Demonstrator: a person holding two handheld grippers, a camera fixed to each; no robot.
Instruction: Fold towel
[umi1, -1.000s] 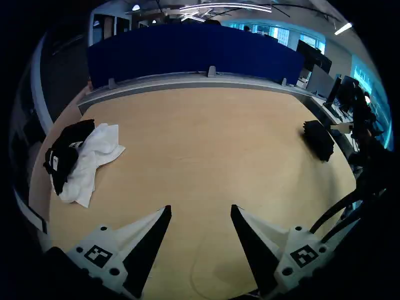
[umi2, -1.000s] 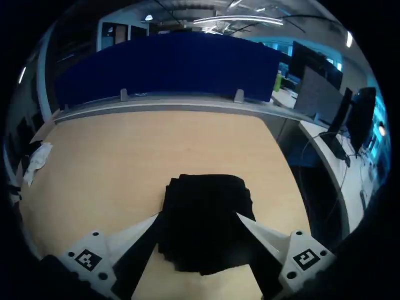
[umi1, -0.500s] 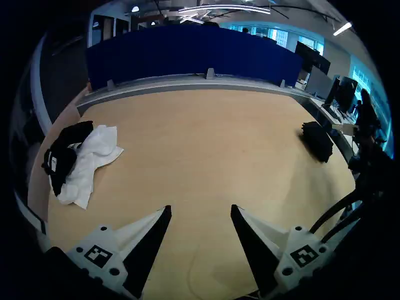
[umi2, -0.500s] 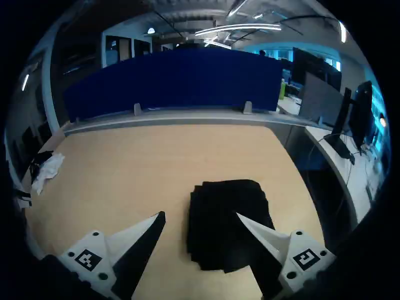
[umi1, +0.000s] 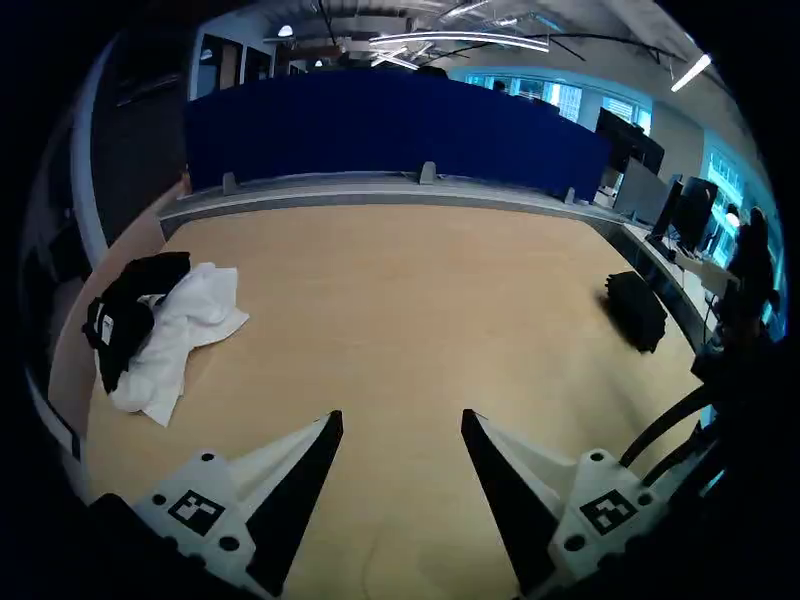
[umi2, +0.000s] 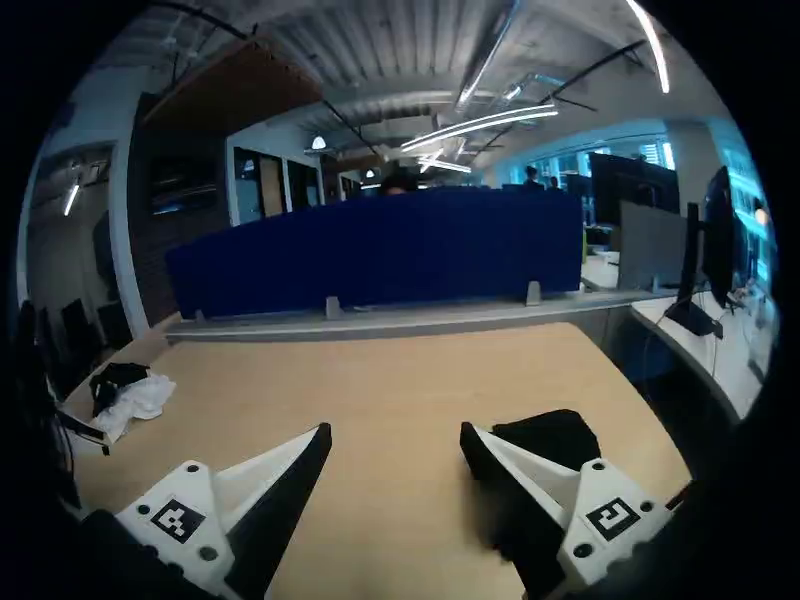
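Between folds; left gripper and right gripper released, empty. Just beside right gripper's right finger: folded black towel; far ahead-left of left gripper: crumpled white towel. Next, likely: reach, pinch corner, spread flat.

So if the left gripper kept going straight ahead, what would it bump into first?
Probably the bare wooden table, between the white towel and the folded black towel. Depth is unclear; beyond it stands the blue divider.
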